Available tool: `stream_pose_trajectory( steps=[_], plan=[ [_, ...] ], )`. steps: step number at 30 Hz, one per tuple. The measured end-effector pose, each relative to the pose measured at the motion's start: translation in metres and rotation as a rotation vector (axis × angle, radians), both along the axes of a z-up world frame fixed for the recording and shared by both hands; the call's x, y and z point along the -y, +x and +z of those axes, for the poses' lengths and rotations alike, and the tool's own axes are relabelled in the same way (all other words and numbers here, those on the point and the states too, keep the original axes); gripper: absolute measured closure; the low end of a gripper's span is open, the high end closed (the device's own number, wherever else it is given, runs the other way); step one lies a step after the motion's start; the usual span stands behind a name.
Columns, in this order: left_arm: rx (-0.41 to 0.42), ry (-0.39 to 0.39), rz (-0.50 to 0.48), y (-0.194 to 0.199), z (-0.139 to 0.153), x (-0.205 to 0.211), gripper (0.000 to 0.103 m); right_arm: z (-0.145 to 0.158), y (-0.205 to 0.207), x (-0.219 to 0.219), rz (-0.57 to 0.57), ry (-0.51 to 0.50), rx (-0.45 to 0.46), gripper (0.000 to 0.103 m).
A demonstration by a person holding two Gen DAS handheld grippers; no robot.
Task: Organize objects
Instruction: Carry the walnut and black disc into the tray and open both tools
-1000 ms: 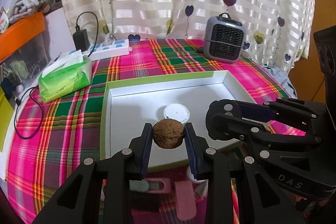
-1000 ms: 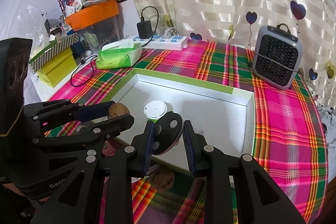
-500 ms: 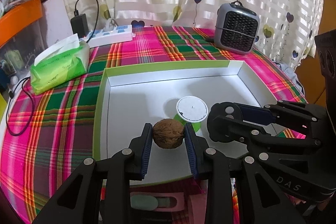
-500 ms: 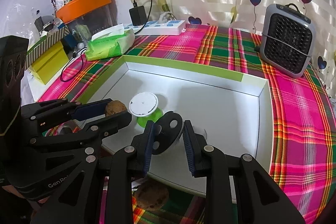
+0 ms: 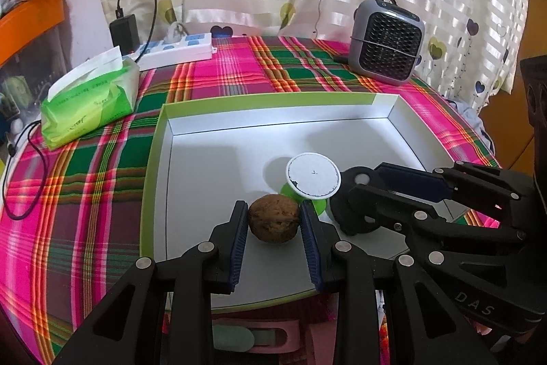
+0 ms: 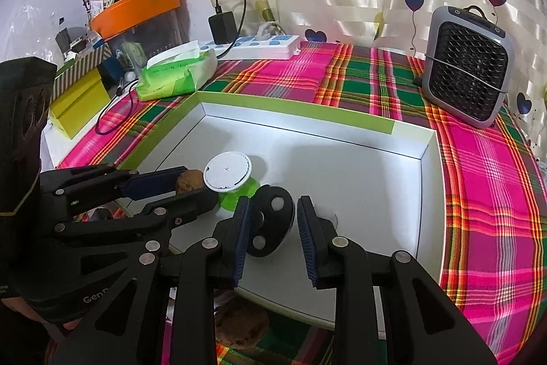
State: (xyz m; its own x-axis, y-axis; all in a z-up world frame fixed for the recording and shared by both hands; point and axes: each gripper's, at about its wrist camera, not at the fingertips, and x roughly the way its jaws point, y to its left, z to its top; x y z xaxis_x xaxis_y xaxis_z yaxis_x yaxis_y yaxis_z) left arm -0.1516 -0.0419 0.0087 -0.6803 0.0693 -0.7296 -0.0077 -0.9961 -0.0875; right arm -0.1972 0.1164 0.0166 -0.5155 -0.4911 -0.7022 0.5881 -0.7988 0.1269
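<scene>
My left gripper (image 5: 273, 221) is shut on a brown walnut (image 5: 272, 222) and holds it low over the near left of the white tray (image 5: 273, 125) with a green rim. My right gripper (image 6: 273, 221) is shut on a black disc with silver rivets (image 6: 271, 221), over the tray's near middle. A green cup with a white foil lid (image 5: 312, 175) stands in the tray just beyond both grippers; it also shows in the right wrist view (image 6: 228, 175). In the right wrist view the walnut (image 6: 189, 180) peeks out beside the lid.
A green tissue pack (image 5: 90, 103), a white power strip (image 5: 177, 52) with a black charger and a grey fan heater (image 5: 386, 43) stand on the plaid cloth behind the tray. A pink case (image 5: 253, 334) and a second walnut (image 6: 241, 325) lie in front of the tray.
Both grippers have moved forward and down over the tray with their objects. The tray and the cup now look closer and larger.
</scene>
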Motion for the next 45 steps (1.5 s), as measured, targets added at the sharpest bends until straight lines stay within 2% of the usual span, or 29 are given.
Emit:
stream_pose_trajectory(
  steps=[11,25,36,45],
  plan=[
    [-0.036,0.006,0.0,0.008,0.009,-0.002,0.074,0.01,0.009,-0.004,-0.009,-0.016,-0.037,0.068],
    [-0.084,0.019,0.025,0.033,0.03,0.0,0.075,0.03,0.038,-0.005,-0.021,-0.034,-0.08,0.068],
    [-0.092,-0.014,0.04,0.054,0.034,-0.005,0.078,0.03,0.062,-0.004,-0.012,-0.031,-0.09,0.068],
    [-0.104,-0.01,0.016,0.067,0.035,-0.009,0.077,0.03,0.076,-0.012,-0.01,-0.056,-0.099,0.068]
  ],
)
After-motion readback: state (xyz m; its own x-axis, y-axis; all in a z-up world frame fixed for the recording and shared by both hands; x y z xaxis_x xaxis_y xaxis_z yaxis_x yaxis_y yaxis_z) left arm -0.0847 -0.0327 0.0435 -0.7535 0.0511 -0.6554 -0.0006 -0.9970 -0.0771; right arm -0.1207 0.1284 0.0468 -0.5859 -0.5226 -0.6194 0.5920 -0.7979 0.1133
